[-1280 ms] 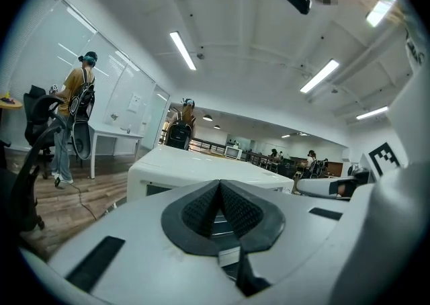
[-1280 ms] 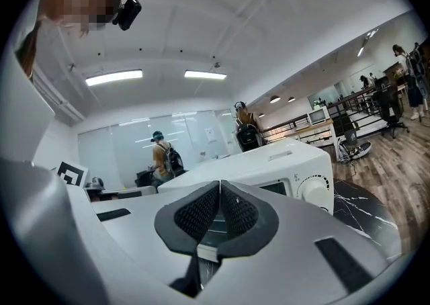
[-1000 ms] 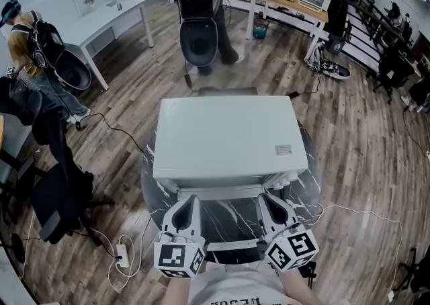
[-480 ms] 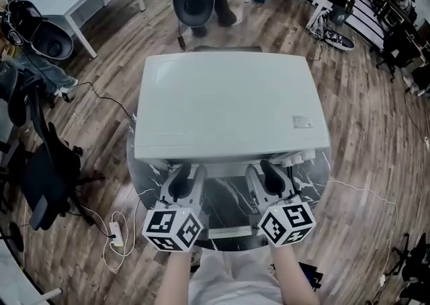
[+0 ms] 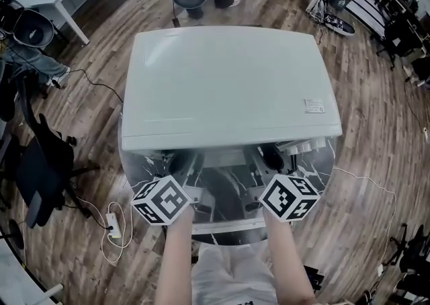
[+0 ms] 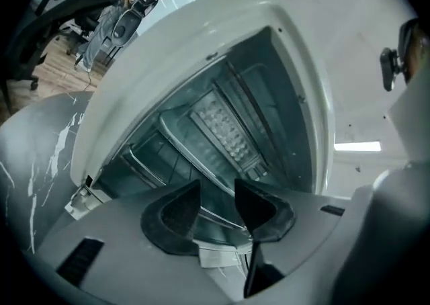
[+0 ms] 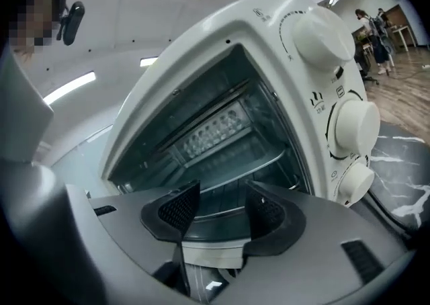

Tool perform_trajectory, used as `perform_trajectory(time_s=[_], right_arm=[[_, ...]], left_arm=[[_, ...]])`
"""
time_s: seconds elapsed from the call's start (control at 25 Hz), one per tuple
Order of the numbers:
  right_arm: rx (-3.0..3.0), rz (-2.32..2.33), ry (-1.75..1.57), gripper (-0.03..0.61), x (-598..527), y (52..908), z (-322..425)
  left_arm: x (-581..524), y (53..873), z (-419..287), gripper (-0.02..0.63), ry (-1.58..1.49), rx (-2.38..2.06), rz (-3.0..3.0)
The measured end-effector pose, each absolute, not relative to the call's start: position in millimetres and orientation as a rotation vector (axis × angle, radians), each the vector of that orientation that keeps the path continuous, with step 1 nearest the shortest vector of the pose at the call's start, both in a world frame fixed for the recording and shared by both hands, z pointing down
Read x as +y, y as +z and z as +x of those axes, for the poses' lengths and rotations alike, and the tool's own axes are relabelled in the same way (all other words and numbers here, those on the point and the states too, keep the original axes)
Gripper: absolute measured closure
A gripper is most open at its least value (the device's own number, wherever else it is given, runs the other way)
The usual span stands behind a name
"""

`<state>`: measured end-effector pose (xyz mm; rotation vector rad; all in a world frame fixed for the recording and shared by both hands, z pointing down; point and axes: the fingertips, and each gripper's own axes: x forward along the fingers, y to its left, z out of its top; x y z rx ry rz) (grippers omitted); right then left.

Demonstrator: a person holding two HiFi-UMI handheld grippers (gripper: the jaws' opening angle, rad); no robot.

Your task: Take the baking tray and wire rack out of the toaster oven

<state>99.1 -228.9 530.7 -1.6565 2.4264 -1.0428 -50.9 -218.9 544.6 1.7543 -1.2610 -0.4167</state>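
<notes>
White enamel fills the scene: the toaster oven (image 5: 228, 82) sits on the dark, white-veined marble worktop (image 5: 321, 166), and its glass door (image 5: 222, 193) is dropped open towards the person. Both tools are right at the mouth now, side by side. The left tool (image 6: 216, 196) has just been spreading its jaws, and they stand well apart with only the open cavity between them. The right tool (image 7: 223, 203) has done the same and stands wider still, holding nothing. Look past its jaws and there's the baking tray (image 7: 266, 164), its shiny rim curving across the chamber. The bars of the wire rack (image 7: 224, 195) seem to lie just beneath it, both inside the oven and touched by neither tool. Three white knobs (image 7: 353, 125) run down the oven's right side.
</notes>
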Motion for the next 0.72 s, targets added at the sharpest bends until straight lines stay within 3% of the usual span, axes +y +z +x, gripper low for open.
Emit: perform_trajectory(time_s=[0.72], right_arm=[[2.221, -1.675, -1.182, 0.387, -256, 538, 112]], left_arm=[[-239, 545, -73, 0.447, -0.565, -1.221, 1.615]])
